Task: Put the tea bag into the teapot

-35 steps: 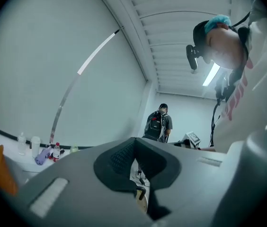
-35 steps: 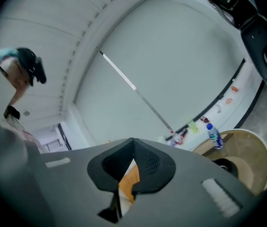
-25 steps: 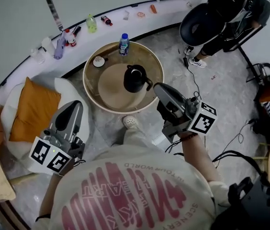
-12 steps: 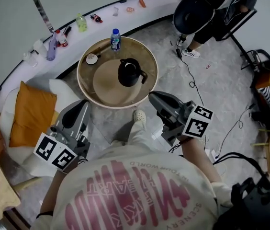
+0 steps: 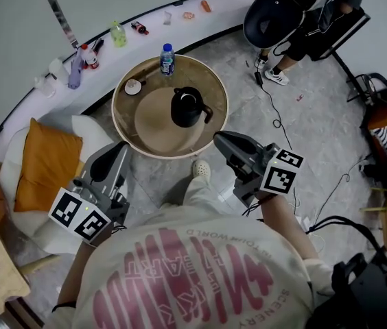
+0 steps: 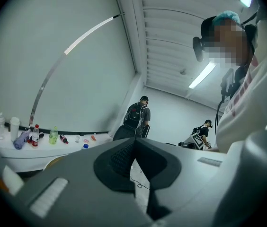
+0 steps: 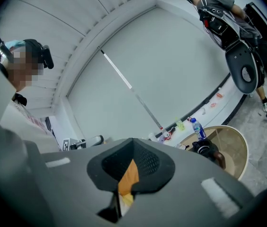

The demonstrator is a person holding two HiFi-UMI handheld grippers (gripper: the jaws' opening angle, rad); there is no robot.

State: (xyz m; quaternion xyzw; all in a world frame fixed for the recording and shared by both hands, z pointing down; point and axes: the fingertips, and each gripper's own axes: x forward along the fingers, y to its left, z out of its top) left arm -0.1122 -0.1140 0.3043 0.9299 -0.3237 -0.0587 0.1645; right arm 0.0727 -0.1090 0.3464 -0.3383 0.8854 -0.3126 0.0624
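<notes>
The black teapot (image 5: 188,107) stands with its lid off on the round tan table (image 5: 215,130); the right gripper view has the teapot (image 7: 209,151) at the right. My right gripper (image 5: 222,141) hovers short of the table's near edge, shut on a thin orange and pale piece, the tea bag (image 7: 128,176), pinched in the right gripper (image 7: 132,142). Lower left of the table, over the floor, my left gripper (image 5: 116,149) is shut with nothing in it, as the left gripper (image 6: 134,141) shows in its own view.
A water bottle (image 5: 167,59) and a small white dish (image 5: 133,86) stand at the table's far side. Several bottles line the curved white ledge (image 5: 56,91). An orange cushion (image 5: 48,162) lies on a white seat at left. A person (image 5: 310,19) and cables are at right.
The head view has shifted, so the table and teapot sit a little farther up and left than a second ago. Both grippers hold their stance and stay shut.
</notes>
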